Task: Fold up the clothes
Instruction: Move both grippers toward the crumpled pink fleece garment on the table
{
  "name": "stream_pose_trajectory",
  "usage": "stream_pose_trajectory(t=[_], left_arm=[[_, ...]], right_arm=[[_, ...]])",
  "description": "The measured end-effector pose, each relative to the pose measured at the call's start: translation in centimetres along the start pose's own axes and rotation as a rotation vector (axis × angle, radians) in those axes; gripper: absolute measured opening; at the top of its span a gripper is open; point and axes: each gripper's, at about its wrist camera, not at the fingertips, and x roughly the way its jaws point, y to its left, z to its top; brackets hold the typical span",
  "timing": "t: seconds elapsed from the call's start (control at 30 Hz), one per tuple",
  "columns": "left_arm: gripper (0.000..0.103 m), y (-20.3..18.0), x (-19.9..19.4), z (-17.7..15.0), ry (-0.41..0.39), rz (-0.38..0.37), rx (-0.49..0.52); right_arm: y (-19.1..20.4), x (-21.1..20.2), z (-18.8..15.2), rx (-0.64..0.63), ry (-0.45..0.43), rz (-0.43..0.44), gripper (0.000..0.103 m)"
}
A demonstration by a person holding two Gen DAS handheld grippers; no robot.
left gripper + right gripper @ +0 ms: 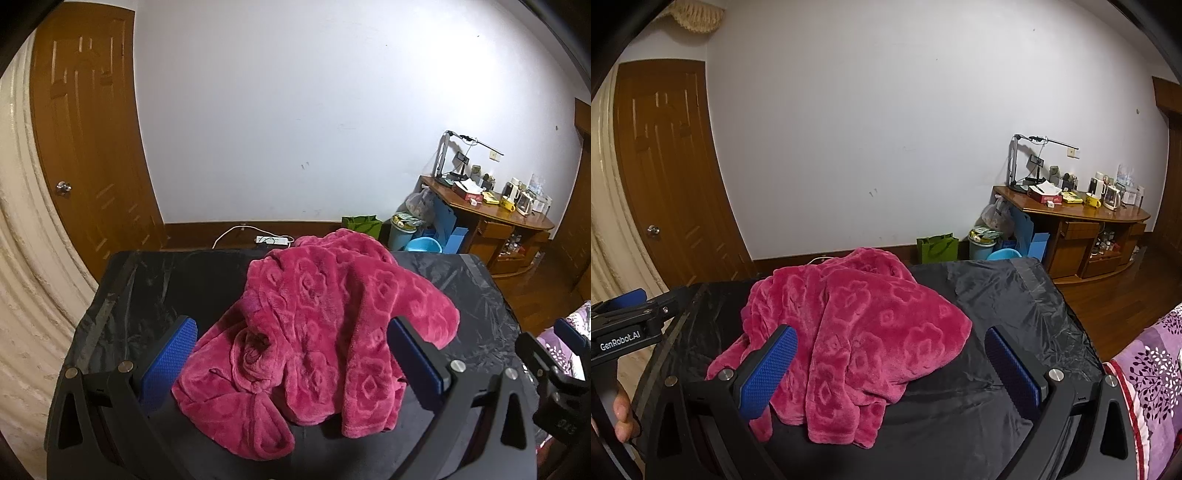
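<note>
Fleece garment lies crumpled (unfolded); left gripper and right gripper hover, jaws apart.

Quick count: one pink fleece garment, crumpled in a single heap on one table with a black cover. Two hand-held grippers total, left hand-held gripper and right hand-held gripper, each with two blue-padded fingers, so four pads. One wooden door with one knob. One white power strip on the floor past the far edge. One green bag, one blue basin, one wooden sideboard, one yellow mug, one desk lamp.
</note>
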Motion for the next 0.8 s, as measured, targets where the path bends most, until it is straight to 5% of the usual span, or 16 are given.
stream_pose_trajectory(t=[0.53,0.8], left_arm=[[0.103,1.9,1.2,-1.2,0.013,0.091,-0.033],[0.103,4.1,2.2,-1.8,0.050,0.120,-0.059]], right_arm=[[0.9,0.0,-0.5,0.002,-0.007,-0.008,0.103],[2.1,-2.5,0.0,-0.046,-0.209,-0.080,0.103]])
